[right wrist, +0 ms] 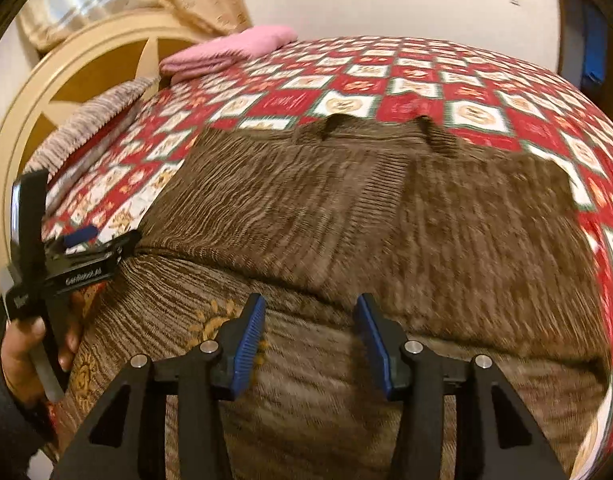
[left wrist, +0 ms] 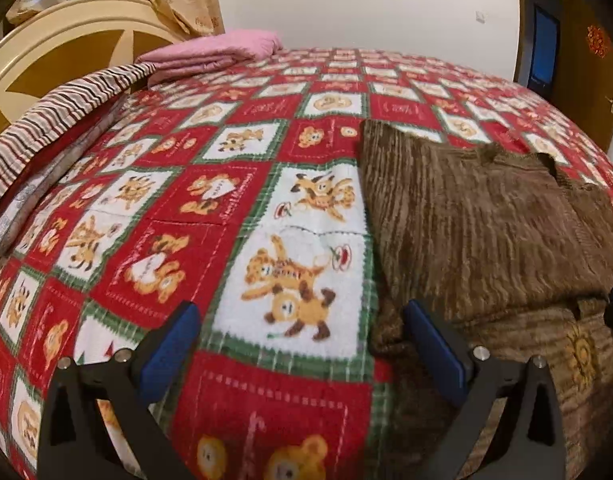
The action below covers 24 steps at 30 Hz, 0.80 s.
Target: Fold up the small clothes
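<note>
A brown ribbed knit garment [left wrist: 486, 232] [right wrist: 346, 208] lies on the bed, one layer folded over a lower part that bears gold sun-like motifs. My left gripper [left wrist: 302, 340] stands wide open above the blanket at the garment's left edge; its right finger [left wrist: 430, 344] hovers over the brown cloth, and nothing is between the pads. In the right wrist view the left gripper [right wrist: 78, 236] shows at the left, held by a hand [right wrist: 22, 344]. My right gripper [right wrist: 310, 308] is open just above the fold line, gripping nothing.
A red, white and green checked blanket with bear pictures [left wrist: 194, 208] [right wrist: 486, 92] covers the bed. A folded pink cloth [left wrist: 214, 54] and a striped pillow [left wrist: 54, 120] lie by the cream headboard [left wrist: 46, 64]. Beyond the bed are a curtain and a dark door [left wrist: 578, 72].
</note>
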### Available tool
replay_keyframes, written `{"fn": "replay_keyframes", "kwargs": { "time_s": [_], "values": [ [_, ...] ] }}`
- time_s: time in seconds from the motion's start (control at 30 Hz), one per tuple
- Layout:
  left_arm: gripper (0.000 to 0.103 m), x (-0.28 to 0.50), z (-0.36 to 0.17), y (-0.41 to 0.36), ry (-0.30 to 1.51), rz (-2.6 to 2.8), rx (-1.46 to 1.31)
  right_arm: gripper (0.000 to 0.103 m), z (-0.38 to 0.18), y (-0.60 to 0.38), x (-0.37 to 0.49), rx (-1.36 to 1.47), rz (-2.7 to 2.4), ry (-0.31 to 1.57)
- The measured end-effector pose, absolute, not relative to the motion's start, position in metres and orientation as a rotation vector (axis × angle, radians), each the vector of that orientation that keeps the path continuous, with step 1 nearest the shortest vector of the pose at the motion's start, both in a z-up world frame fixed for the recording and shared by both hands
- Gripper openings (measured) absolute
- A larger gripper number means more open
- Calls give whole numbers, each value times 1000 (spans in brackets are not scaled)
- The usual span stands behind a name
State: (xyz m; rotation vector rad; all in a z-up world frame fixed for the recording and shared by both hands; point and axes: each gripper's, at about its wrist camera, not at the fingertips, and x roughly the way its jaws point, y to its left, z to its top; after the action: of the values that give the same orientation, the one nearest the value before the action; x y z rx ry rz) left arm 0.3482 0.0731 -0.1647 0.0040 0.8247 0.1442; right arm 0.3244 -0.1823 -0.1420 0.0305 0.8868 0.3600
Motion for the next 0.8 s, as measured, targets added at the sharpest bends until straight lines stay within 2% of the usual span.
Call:
{"fn": "replay_keyframes", "kwargs": {
  "time_s": [0.13,0.17,0.2,0.23,0.37,0.47,0.67,0.8],
  "values": [
    [103,340,-164,66,818,148,48,51,-143,-199,306,-2,290,842],
    [103,340,-164,64,817,145,61,53,-144,-203,304,1,275,843],
    [103,340,-165,62,819,145,76,61,-146,-209,303,5,251,854],
    [103,339,-165,60,817,147,85,63,-150,-215,304,12,228,873],
    [103,337,-163,56,800,155,114,65,-153,-229,301,72,258,881],
    [103,333,-162,55,797,149,118,71,-156,-228,299,73,277,872],
    [103,317,-160,53,801,123,118,77,-158,-208,293,-66,236,870],
    [103,303,-159,48,795,102,139,77,-156,-207,285,-98,224,862]
  ]
}}
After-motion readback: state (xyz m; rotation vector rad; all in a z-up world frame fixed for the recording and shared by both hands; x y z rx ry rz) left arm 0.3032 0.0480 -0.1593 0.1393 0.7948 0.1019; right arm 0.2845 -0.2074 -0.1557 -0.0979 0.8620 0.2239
